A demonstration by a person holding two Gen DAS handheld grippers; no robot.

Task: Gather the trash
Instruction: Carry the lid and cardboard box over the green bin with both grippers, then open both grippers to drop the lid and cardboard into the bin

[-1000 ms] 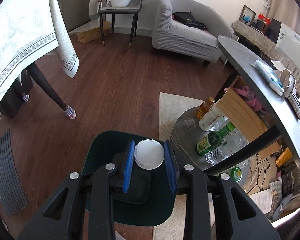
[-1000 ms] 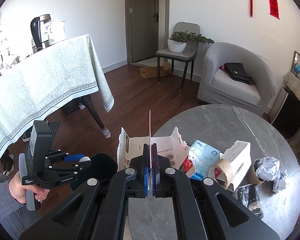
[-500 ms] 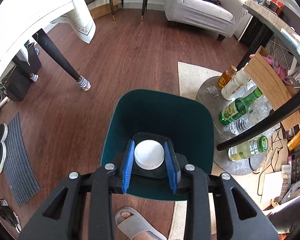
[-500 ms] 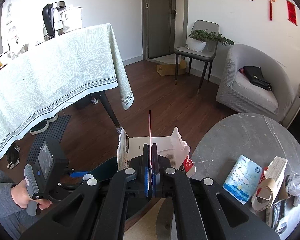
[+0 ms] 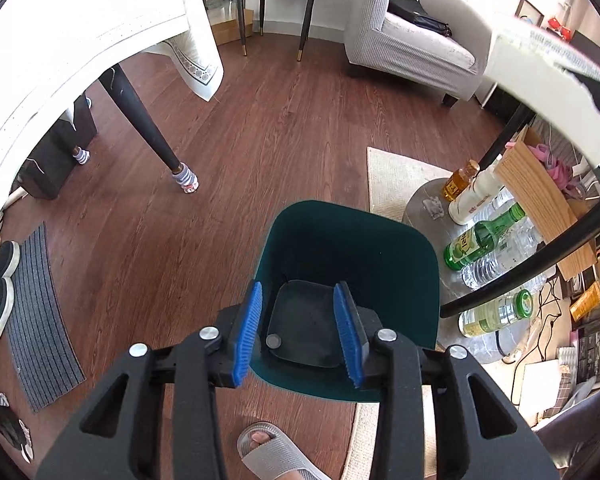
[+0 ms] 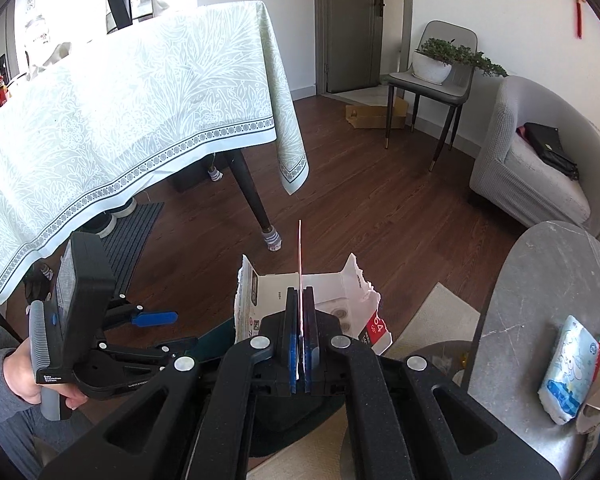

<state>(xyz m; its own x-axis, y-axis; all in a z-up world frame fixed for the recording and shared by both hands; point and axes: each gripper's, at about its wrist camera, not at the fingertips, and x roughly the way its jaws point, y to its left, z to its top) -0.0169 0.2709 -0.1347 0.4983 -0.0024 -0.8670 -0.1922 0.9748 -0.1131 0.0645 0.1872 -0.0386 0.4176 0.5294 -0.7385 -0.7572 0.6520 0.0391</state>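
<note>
The left gripper (image 5: 298,334) hangs over the green bin (image 5: 352,240) at 6 o'clock in its view, its jaws narrowing with nothing between them. The right gripper (image 6: 299,336) clamps tight on a torn white carton (image 6: 312,300), held above the bin's rim, at 9 o'clock of the round grey table (image 6: 540,280).

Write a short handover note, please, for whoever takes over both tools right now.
Left tool: above the green bin, jaws closing, nothing between them.
Right tool: shut on the torn carton, carried in the air, not yet dropped.
Done: I cannot confirm anything in the bin.
Left: release the carton into the bin, then probably fetch the blue-white pack and the scraps beside it on the round table.
</note>
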